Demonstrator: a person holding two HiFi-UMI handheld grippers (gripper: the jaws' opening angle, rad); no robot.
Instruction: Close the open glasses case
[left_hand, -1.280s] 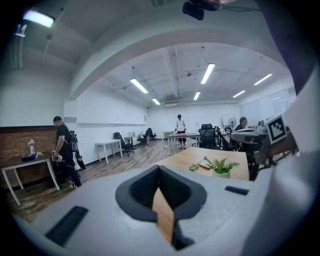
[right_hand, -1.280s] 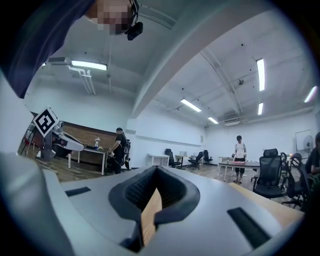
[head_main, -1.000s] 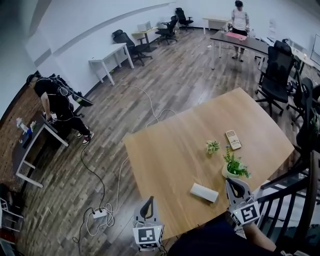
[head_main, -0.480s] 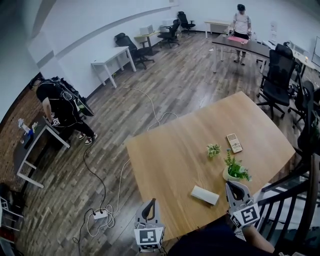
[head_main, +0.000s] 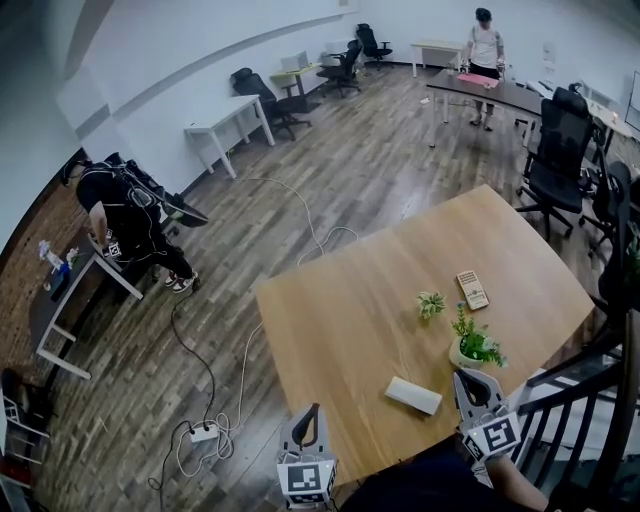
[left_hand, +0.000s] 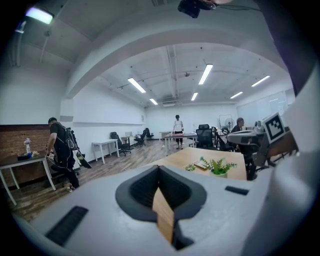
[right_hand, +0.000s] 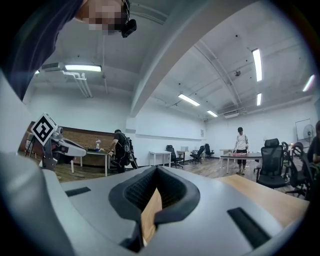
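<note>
The pale grey glasses case (head_main: 413, 395) lies flat near the front edge of the wooden table (head_main: 350, 320); whether its lid is up I cannot tell. My right gripper (head_main: 463, 376) hovers just right of the case, apart from it, jaws shut and empty. My left gripper (head_main: 313, 410) hangs off the table's front left edge, well left of the case, also shut on nothing. In the left gripper view the left gripper (left_hand: 159, 167) has its jaws together, and the right gripper (right_hand: 157, 168) shows the same in its own view. Neither gripper view shows the case.
A potted plant (head_main: 472, 343) stands just behind my right gripper. A smaller plant (head_main: 431, 302) and a remote-like pad (head_main: 472, 289) lie further back. A black railing (head_main: 570, 400) runs at the right. Cables and a power strip (head_main: 203, 433) lie on the floor at the left.
Both grippers and the case keep their places. The head view has drifted slightly, and the person at the left desk has shifted.
</note>
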